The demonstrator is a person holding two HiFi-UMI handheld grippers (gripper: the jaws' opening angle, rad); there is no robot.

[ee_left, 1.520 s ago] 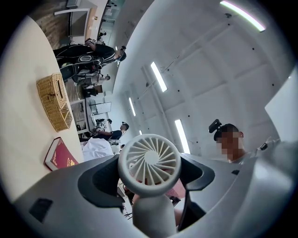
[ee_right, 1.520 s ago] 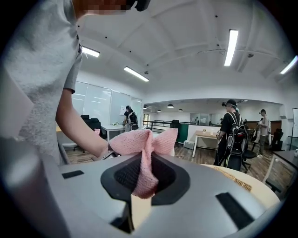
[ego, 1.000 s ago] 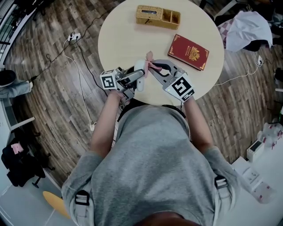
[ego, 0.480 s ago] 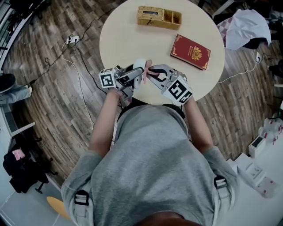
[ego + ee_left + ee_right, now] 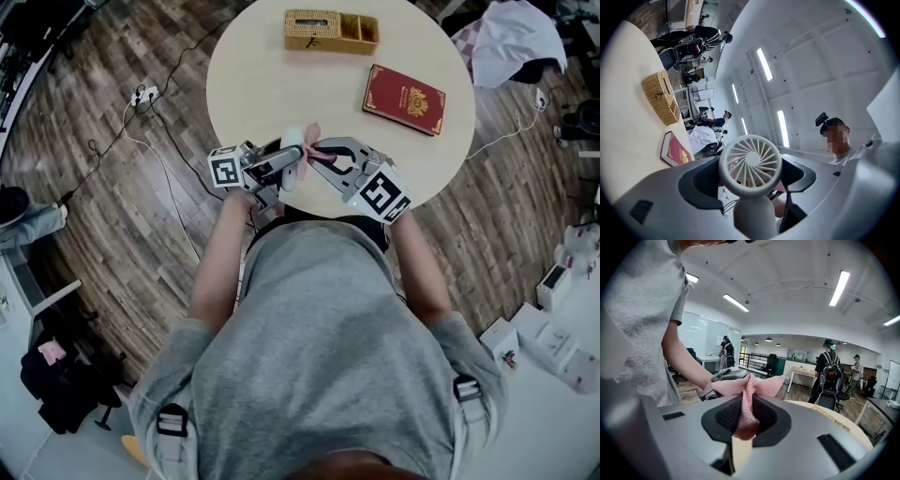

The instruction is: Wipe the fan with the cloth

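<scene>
Right tool (image 5: 746,422) pinches pink woven cloth (image 5: 749,386), left tool (image 5: 752,190) clamps small white plastic fan (image 5: 751,164). Mid-wipe, I reckon; it needs rubbing next.

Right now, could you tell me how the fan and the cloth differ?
The fan is white and rigid, with a round grille of radial vanes; the cloth is pink, soft and bunched. The fan sits in the left gripper; the cloth is pinched in the right gripper. Both are held over the near edge of the table.
</scene>
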